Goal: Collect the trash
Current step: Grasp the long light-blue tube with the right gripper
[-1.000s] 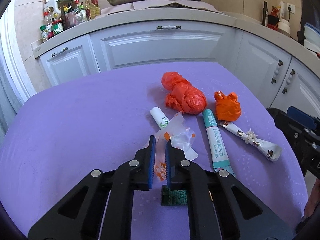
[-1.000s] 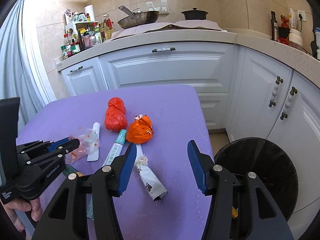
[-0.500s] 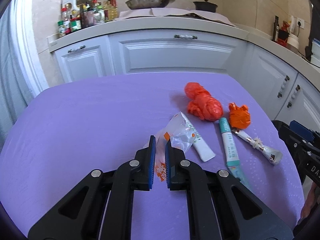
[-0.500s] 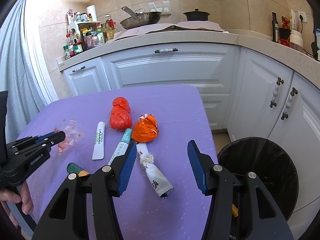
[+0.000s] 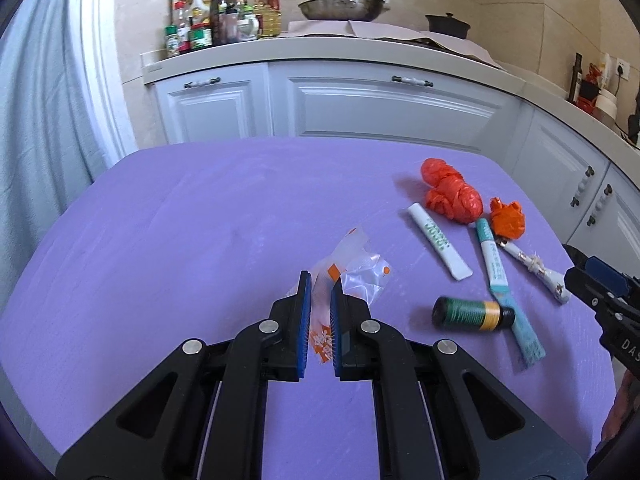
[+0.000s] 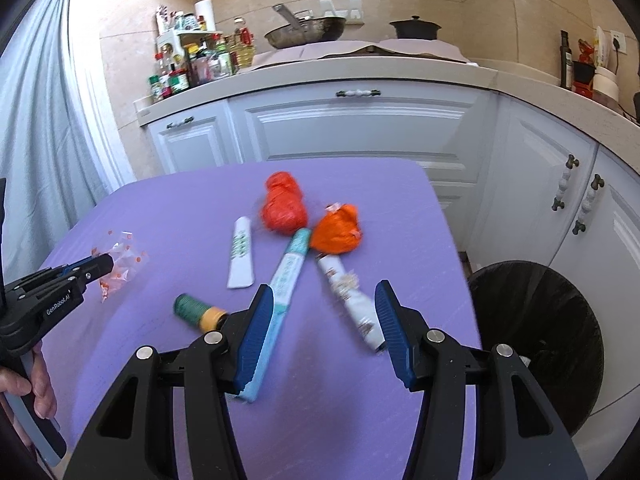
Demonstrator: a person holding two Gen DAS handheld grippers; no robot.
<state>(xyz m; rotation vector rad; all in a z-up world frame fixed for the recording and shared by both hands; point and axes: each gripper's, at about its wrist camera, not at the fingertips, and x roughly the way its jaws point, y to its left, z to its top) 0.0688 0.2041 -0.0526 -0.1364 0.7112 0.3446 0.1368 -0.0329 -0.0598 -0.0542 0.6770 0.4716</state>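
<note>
Trash wrapper [image 5: 352,276], light and crinkly, is pinched by left gripper [image 5: 320,300] left of bottle [image 5: 472,314]; right gripper [image 6: 324,312] jaws stand half-open, empty.

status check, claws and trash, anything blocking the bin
Left claw shut on clear orange-printed plastic wrapper. Right claw open, empty. Black round bin right of purple table, path clear.

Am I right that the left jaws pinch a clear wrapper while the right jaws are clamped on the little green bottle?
Not quite. The left gripper does pinch the clear wrapper, but in the right wrist view the right gripper stands open and empty; the green bottle lies on the purple table.
</note>
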